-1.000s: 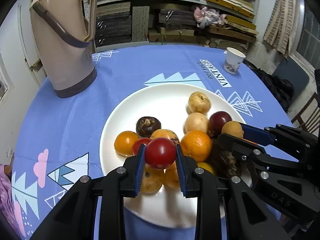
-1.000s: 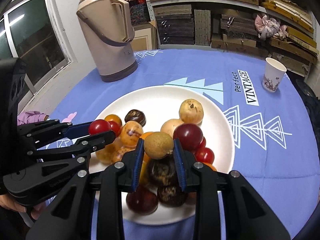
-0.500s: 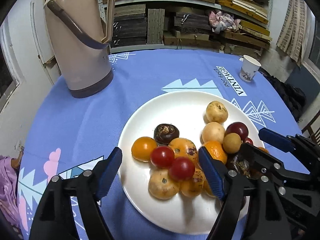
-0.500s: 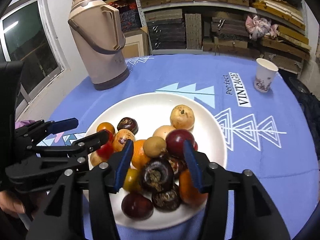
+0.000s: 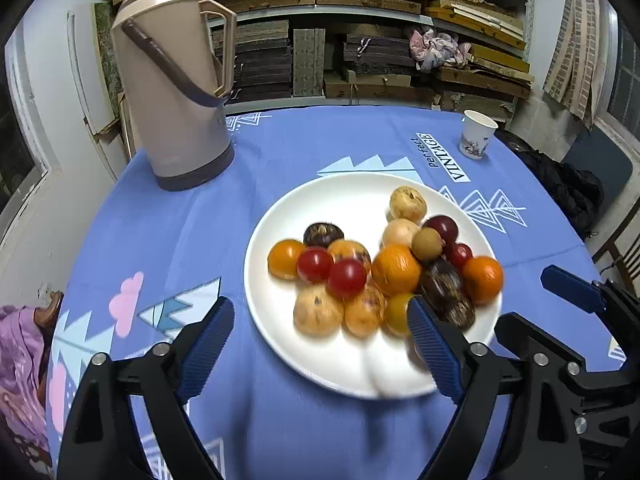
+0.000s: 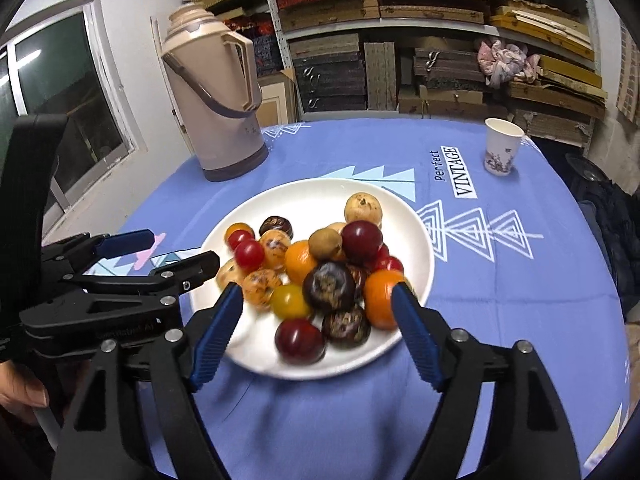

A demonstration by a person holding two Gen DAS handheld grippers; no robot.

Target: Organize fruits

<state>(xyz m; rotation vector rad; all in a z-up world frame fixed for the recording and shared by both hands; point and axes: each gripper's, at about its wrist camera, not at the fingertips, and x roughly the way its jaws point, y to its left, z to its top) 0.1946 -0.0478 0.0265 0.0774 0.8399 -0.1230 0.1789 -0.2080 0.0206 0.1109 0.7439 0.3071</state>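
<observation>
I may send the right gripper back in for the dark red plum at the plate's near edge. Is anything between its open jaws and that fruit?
Nothing visible. The right gripper, its jaws just opened, hangs empty above the white plate, and the dark red plum lies at the pile's near edge. A dark mottled fruit touches its right side.

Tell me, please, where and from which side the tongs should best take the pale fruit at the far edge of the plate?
Probably across its round middle, from above. The pale fruit stands apart at the far side of the plate, with bare plate to its left and behind it; its near side borders the pile.
</observation>
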